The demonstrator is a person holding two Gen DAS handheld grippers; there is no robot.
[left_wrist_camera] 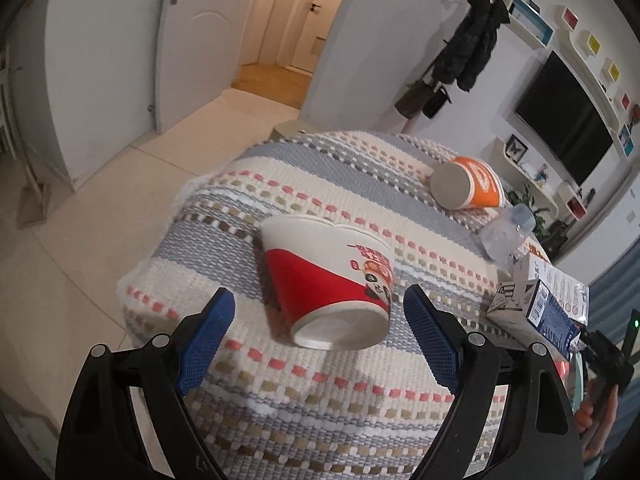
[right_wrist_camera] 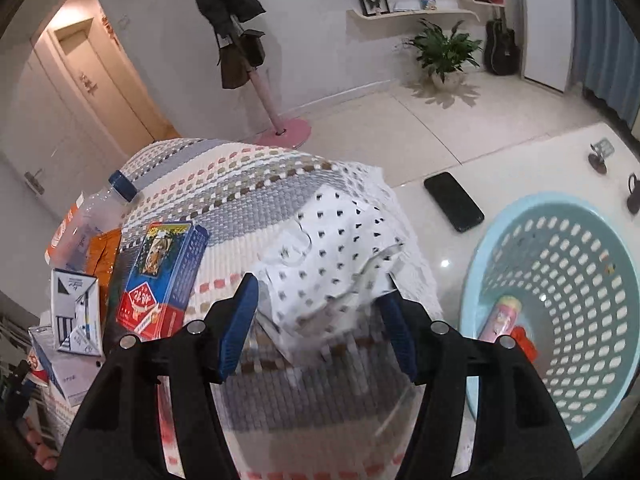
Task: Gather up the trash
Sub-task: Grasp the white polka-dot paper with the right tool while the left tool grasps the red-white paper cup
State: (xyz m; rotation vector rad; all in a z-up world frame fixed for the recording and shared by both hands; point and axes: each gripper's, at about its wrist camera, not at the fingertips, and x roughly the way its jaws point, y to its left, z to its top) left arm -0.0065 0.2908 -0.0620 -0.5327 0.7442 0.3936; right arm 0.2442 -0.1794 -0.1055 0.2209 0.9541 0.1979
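Note:
A red and white paper bowl [left_wrist_camera: 330,280] lies on its side on the striped woven cloth [left_wrist_camera: 312,184]. My left gripper [left_wrist_camera: 320,322] is open, its blue pads on either side of the bowl's base. My right gripper [right_wrist_camera: 318,312] is open around a white dotted face mask [right_wrist_camera: 332,248] on the cloth. An orange cup [left_wrist_camera: 468,186], a clear plastic bottle [left_wrist_camera: 506,236] and small cartons [left_wrist_camera: 536,308] lie to the right. In the right wrist view I see the bottle [right_wrist_camera: 92,220], a red and blue box [right_wrist_camera: 164,276] and a carton [right_wrist_camera: 76,312].
A light blue perforated basket [right_wrist_camera: 560,300] stands at the right on the white table and holds a pink tube [right_wrist_camera: 500,316] and an orange item. A black phone [right_wrist_camera: 454,202] lies beyond it. A coat stand [right_wrist_camera: 276,112] and a potted plant [right_wrist_camera: 444,52] are on the floor.

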